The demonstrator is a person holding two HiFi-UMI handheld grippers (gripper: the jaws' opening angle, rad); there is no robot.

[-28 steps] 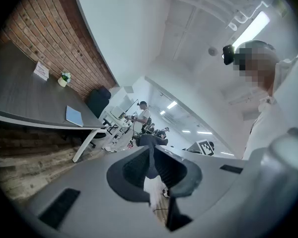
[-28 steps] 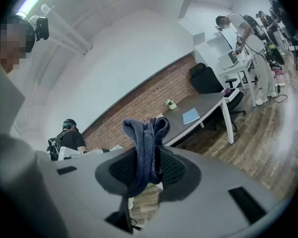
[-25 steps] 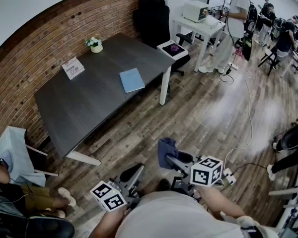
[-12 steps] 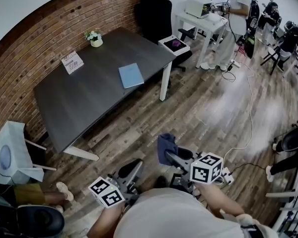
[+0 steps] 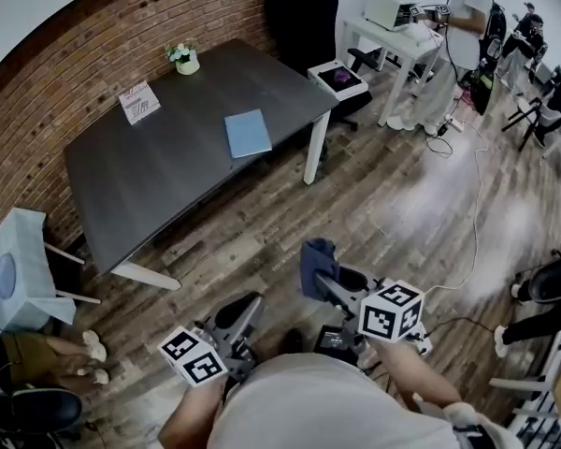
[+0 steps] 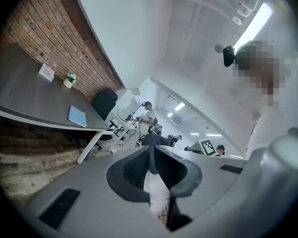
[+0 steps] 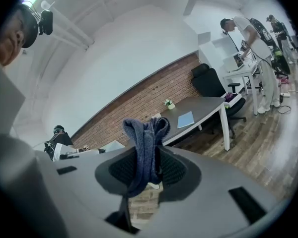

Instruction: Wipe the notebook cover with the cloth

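Your right tool (image 5: 323,282) clenches the blue cloth (image 5: 314,256); your left tool (image 5: 246,307) is clenched shut; the notebook (image 5: 248,133) lies on the far counter (image 5: 159,185).

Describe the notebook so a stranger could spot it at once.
Find the dark table beside the brick wall. The notebook lies flat near its white leg: the only plain light-blue thing there, unlike the flower pot and printed card.

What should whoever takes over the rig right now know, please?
Left gripper: shut, empty.
Right gripper: shut on the dark blue cloth.
Light blue notebook lies flat on the dark table, well away from both grippers.
Done: cloth in hand.
Left: get to the table and wipe the notebook's cover.
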